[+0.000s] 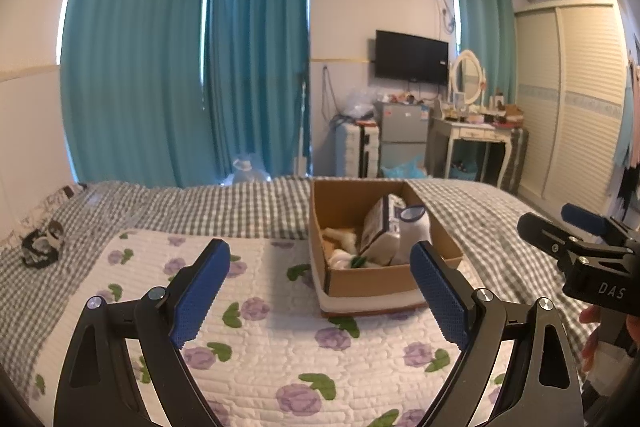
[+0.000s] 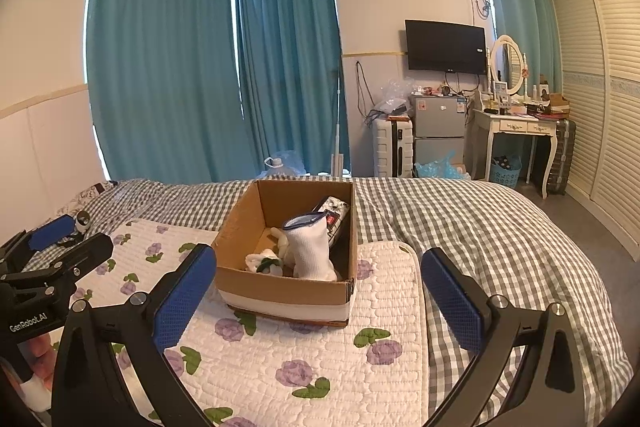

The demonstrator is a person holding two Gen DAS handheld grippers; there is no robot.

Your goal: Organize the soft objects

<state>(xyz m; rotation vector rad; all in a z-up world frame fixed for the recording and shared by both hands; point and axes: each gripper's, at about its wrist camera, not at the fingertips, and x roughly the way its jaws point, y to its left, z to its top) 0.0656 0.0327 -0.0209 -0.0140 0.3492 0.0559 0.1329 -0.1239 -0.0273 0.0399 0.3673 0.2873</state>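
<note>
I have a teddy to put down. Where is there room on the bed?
The flowered mat is bare in front of the cardboard box, between both open tools. The checked blanket right of the box is free too. Inside the box is crowded, with a white sock and more.

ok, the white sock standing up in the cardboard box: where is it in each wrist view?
Left wrist: white sock stands right of centre, by the cardboard box's right wall, just above the left gripper's right fingertip.
Right wrist: same sock is at centre, in the box's near right part, between the right gripper's open fingers.
Shared landmark: wall TV, up and right of the box.
</note>
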